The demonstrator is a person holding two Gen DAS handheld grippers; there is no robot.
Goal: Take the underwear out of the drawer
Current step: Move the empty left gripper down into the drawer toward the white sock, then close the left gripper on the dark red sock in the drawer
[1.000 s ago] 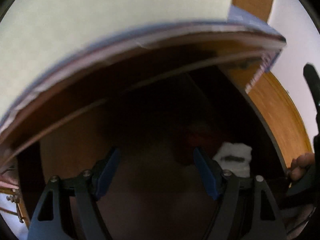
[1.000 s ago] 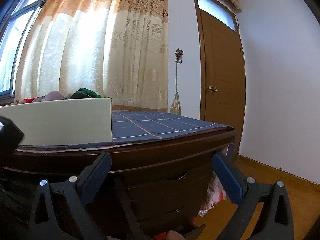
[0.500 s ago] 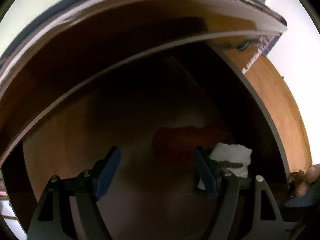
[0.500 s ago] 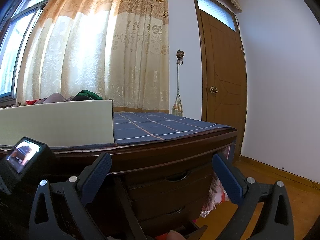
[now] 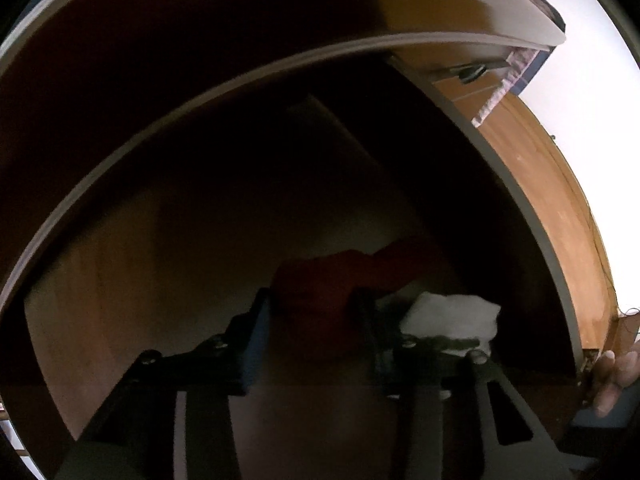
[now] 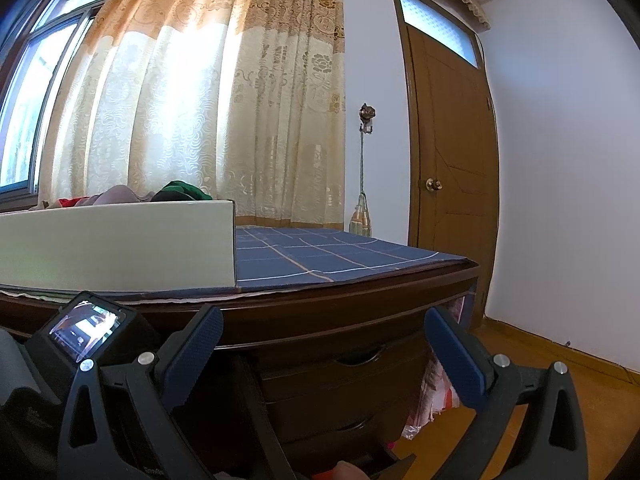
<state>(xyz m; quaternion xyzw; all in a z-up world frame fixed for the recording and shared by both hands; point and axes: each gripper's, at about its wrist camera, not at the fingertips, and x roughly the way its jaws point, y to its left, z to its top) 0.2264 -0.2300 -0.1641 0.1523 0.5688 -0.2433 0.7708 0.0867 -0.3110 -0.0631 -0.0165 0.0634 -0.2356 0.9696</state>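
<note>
Left gripper (image 5: 314,312) in the drawer (image 5: 556,280), jaws just closing on red underwear (image 5: 320,280), apparently gripped; right gripper (image 6: 324,356) wide open, empty

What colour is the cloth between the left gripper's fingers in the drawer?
Red, dim in the drawer's shadow; the cloth shows best in the left wrist view.

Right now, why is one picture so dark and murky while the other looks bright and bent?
Left wrist view: it looks down into a shaded drawer, so the red garment between the left gripper fingers is dim and soft; only the white cloth catches light. Right wrist view: sunlight through the curtain floods the room, and the fisheye lens bows the door and the tabletop edge.
</note>
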